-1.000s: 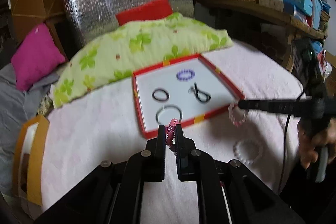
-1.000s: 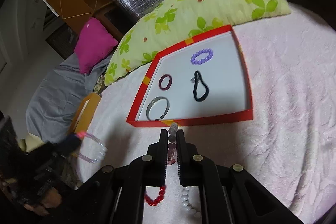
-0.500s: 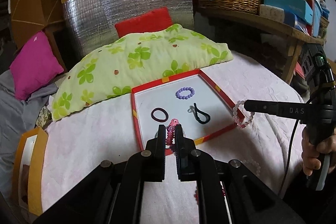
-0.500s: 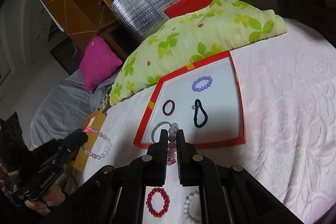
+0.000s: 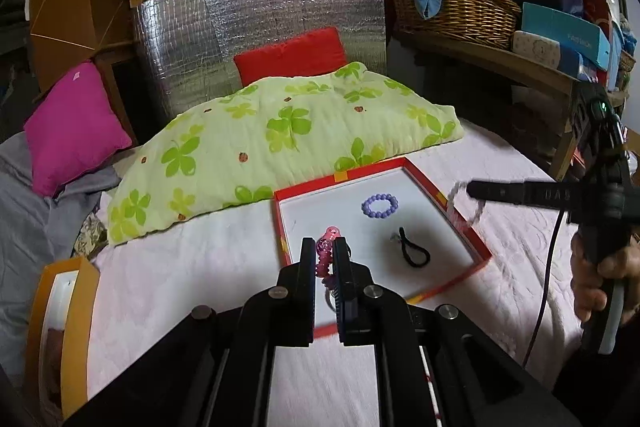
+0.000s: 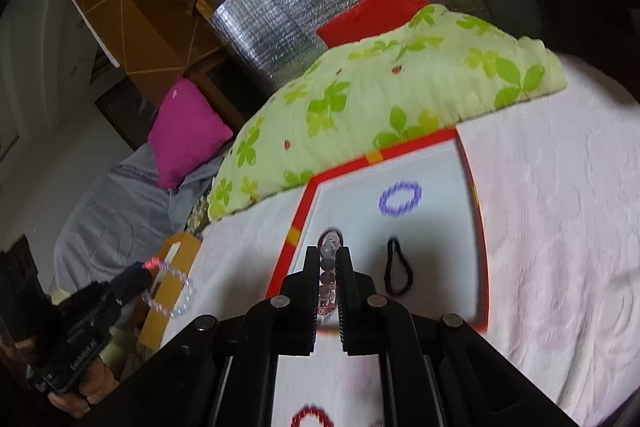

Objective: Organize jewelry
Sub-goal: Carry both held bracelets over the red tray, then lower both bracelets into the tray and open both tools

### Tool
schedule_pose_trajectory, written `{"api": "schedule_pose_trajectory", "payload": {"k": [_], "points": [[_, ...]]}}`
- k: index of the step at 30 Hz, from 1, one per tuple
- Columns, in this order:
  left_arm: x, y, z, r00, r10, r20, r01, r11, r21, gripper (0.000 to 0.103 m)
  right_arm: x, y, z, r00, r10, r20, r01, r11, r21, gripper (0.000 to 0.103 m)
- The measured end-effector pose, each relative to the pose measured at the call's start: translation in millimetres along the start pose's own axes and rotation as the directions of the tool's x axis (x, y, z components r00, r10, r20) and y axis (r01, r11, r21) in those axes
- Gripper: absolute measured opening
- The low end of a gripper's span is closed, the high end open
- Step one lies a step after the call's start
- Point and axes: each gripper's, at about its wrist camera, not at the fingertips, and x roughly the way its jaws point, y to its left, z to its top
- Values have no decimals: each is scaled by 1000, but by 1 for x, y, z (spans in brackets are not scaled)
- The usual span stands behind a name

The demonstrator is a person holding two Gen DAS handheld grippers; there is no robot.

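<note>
A red-rimmed tray (image 5: 340, 183) with a white floor lies on the pink bed cover. In it are a purple bead bracelet (image 5: 380, 205) and a black hair tie (image 5: 414, 253). My left gripper (image 5: 324, 247) is shut on a pink bead bracelet (image 5: 325, 259) above the tray's near left corner. My right gripper (image 6: 329, 255) is shut on a pale bead bracelet (image 6: 328, 269) over the tray (image 6: 412, 147). From the left wrist, the right gripper (image 5: 470, 189) holds that bracelet at the tray's right edge. From the right wrist, the left gripper (image 6: 148, 265) dangles its bracelet (image 6: 172, 291).
A green clover pillow (image 5: 280, 131) lies behind the tray, with a pink cushion (image 5: 72, 127) to its left. An orange box (image 5: 60, 327) sits at the cover's left edge. A red bead bracelet (image 6: 310, 417) lies on the cover near me. A shelf with a wicker basket (image 5: 456, 7) stands at the right.
Both grippers have lifted and come forward over the tray's near edge, each still carrying its bracelet. The silver ring in the tray is now hidden behind the fingers.
</note>
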Motion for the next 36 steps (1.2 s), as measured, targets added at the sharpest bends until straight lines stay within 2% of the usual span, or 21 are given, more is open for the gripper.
{"api": "schedule_pose_trajectory", "payload": {"k": [5, 8, 11, 16, 18, 21, 29, 34, 36], "points": [[31, -2, 19, 999, -37, 1, 37, 999, 11, 8, 12, -18, 32, 999, -28, 27, 27, 999, 38, 9], [60, -1, 33, 998, -55, -16, 55, 998, 19, 8, 29, -31, 46, 999, -42, 11, 41, 997, 60, 9], [97, 5, 44, 996, -74, -51, 74, 997, 0, 8, 53, -37, 54, 999, -18, -33, 21, 997, 72, 9], [157, 18, 52, 986, -120, -117, 117, 993, -26, 8, 104, -33, 43, 988, 16, -155, -7, 998, 64, 9], [176, 21, 54, 984, -114, -137, 112, 994, -17, 8, 124, -30, 37, 981, 2, -196, 7, 999, 44, 9], [201, 27, 58, 978, -142, -152, 138, 990, -40, 8, 144, -27, 32, 973, -8, -232, 14, 1000, 24, 9], [247, 28, 55, 962, -186, -199, 179, 982, -54, 9, 174, -22, 27, 963, -6, -269, 5, 1000, -2, 9], [270, 30, 48, 954, -186, -236, 174, 982, -73, 9, 183, -24, 24, 959, -48, -278, 40, 999, -35, 9], [277, 31, 45, 950, -185, -253, 167, 982, -88, 9, 183, -24, 23, 961, -74, -268, 60, 996, -59, 12]]}}
